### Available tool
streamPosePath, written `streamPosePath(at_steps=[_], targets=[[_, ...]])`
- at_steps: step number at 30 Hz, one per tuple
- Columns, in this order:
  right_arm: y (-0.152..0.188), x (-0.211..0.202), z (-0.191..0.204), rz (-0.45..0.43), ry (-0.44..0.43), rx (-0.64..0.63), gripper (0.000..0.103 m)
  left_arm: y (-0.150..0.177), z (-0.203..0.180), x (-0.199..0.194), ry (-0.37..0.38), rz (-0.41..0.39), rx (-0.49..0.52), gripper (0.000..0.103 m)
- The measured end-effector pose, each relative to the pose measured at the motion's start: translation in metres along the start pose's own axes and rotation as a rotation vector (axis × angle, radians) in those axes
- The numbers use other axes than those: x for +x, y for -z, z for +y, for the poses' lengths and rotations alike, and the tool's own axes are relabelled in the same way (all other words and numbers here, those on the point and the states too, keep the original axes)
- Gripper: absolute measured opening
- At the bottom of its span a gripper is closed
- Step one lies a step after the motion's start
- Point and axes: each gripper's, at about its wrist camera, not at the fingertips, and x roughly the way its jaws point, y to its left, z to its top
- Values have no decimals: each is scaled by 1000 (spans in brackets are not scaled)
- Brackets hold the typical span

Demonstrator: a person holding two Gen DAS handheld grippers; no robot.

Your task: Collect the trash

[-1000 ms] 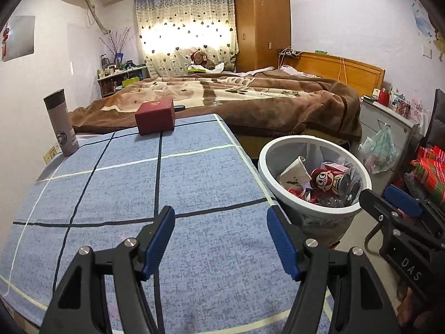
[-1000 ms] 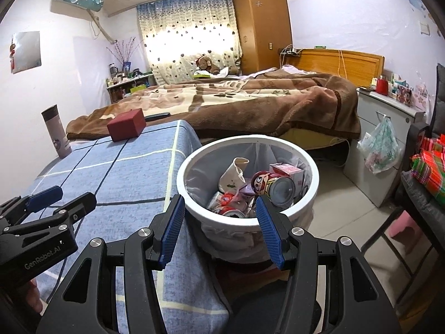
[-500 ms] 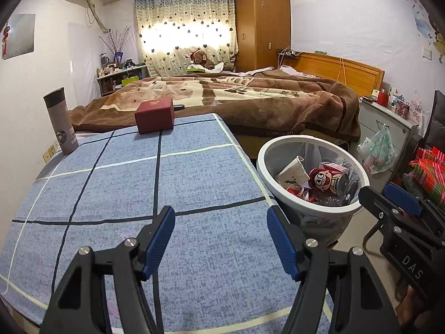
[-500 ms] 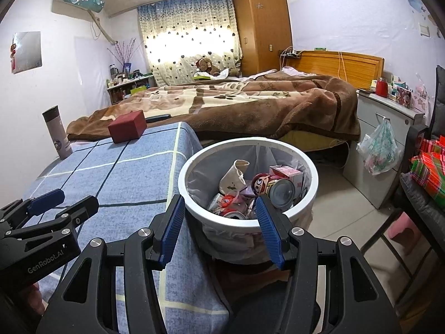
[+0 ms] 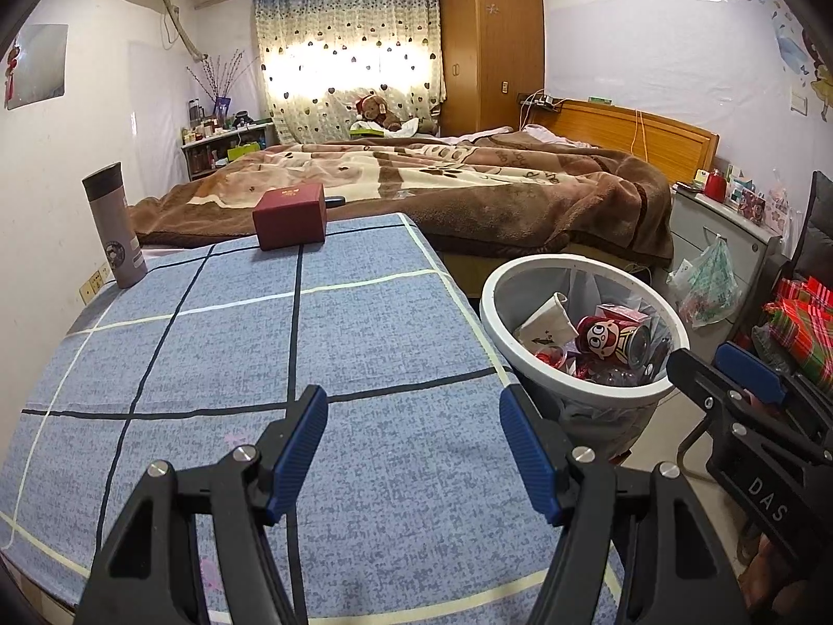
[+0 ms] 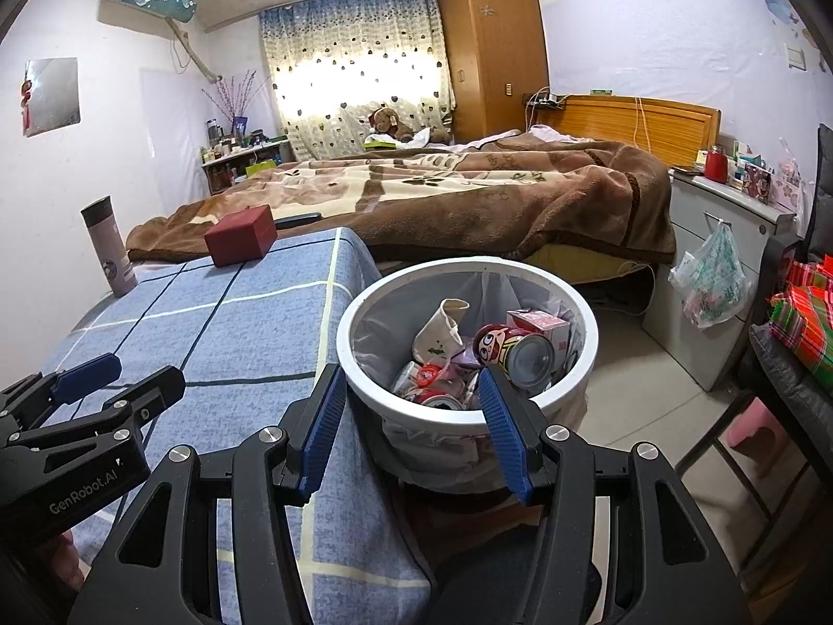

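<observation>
left tool (image 5: 414, 450): jaws spread wide, nothing between them, hanging over the near end of the tabletop (image 5: 208, 344). Basically hasn't budged over the last second.

right tool (image 6: 411, 427): also wide and empty, parked right at the near rim of the trash bin (image 6: 468, 411). Compared to a second ago the bin looks a touch farther ahead and higher in its view, so I'd say it eased back or lifted a little. Small shift, nothing dramatic.

what that means: looks to me like the last drop is done and both tools are just idling. Nothing is being carried.

trash: all in the bin as far as I can see. Crumpled paper cup (image 6: 442, 333), cartoon-face can (image 6: 513, 351) lying on its side, pink carton (image 6: 539, 325) behind it, some red wrappers underneath. From the left tool it's all ahead and off to the right.

tabletop: blue checked cloth, no loose litter that I can spot. Far ahead of the left tool sits a red box (image 5: 290, 222), and ahead-left by the wall a thermos (image 5: 114, 226). Neither reads as trash to me, so I'd guess the job is about finished.

room: bedroom. Bed (image 5: 468, 192) with a brown blanket beyond the tabletop, wooden wardrobe (image 5: 492, 47) and curtained window behind that, plastic bag (image 6: 713, 281) hanging off a cabinet to the right of the right tool.
</observation>
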Motion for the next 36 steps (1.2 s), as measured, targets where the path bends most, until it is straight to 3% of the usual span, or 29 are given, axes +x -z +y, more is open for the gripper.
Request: streamPosePath(at_steps=[36], targets=[[-1, -1, 1, 6, -2, -4, 55, 4, 4, 0, -2, -5, -8, 71]])
